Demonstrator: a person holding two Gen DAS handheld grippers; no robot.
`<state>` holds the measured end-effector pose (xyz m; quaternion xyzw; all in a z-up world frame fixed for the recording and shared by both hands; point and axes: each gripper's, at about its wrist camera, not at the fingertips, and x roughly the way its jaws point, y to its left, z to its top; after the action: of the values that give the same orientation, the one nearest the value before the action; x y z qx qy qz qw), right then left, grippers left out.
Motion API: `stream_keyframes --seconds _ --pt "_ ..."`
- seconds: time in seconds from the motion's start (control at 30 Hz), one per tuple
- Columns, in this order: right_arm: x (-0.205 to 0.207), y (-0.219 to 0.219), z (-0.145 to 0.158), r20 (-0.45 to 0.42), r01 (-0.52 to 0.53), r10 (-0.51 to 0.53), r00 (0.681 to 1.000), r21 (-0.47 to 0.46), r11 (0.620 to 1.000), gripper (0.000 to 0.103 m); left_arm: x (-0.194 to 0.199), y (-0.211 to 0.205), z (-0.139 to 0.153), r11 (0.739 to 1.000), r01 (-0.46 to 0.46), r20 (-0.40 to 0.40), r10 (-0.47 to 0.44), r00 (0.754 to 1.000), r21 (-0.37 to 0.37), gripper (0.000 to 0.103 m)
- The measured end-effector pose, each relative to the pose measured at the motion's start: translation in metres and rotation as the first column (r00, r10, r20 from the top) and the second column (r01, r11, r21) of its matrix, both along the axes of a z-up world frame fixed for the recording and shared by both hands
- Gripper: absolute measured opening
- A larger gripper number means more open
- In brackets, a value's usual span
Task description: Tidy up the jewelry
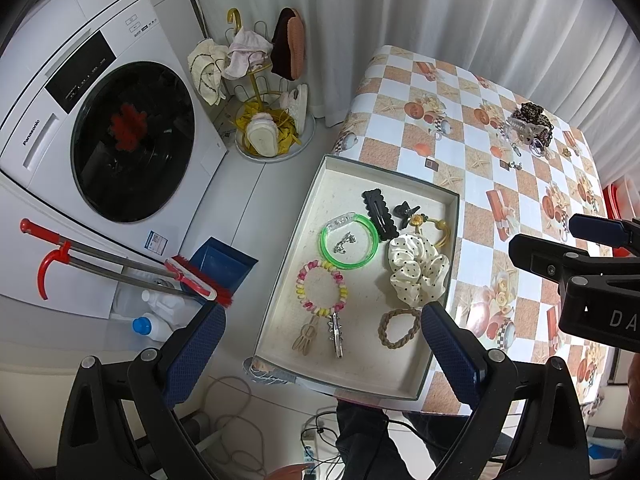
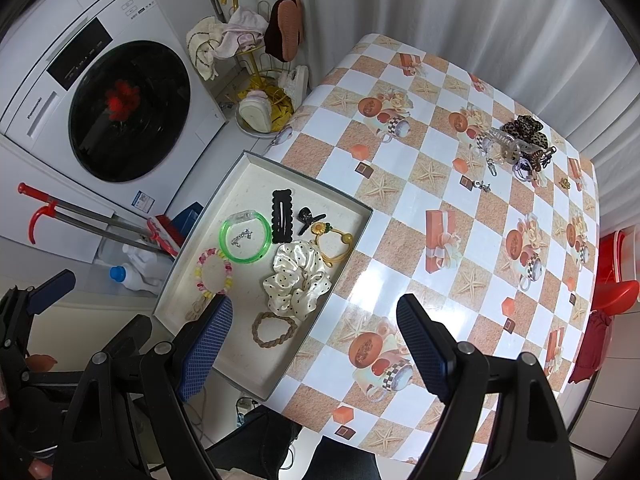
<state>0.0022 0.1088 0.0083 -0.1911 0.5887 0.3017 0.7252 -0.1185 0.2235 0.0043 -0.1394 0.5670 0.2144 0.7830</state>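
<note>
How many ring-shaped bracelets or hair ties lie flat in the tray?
3: green bangle mid-tray, beaded bracelet nearer on the tray's left side, braided brown tie at the near right. The scrunchie may hide more.

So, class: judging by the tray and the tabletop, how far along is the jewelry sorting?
Done: the tray already holds the green bangle, beaded bracelet, scrunchie and clips. In hand: nothing; the left tongs and right tongs are both open and empty. Left: the leopard claw clip pile at the table's far corner.

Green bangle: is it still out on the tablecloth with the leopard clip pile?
No, the green bangle lies inside the tray, next to the black hair clip, far from the leopard clip pile.
</note>
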Motion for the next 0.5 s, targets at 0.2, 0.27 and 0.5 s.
stream_keyframes --seconds 0.2,0.27,0.5 --pt "-0.0006 0.0002 -0.0001 0.001 0.002 -0.002 1.0 0.001 1.0 0.086 -0.0001 -0.0002 -0.0008 1.0 -0.001 0.0 0.001 1.0 0.001 0.102" --pt "-0.0004 0.0005 0.0001 0.001 0.003 -0.003 1.0 0.0 1.0 0.086 -0.0002 0.0 0.0 1.0 -0.001 0.0 0.001 1.0 0.001 0.102" --pt "-0.0009 0.001 0.0004 0.003 0.002 -0.002 1.0 0.0 1.0 0.086 -0.0003 -0.0001 -0.0011 1.0 -0.001 -0.001 0.001 1.0 0.002 0.102"
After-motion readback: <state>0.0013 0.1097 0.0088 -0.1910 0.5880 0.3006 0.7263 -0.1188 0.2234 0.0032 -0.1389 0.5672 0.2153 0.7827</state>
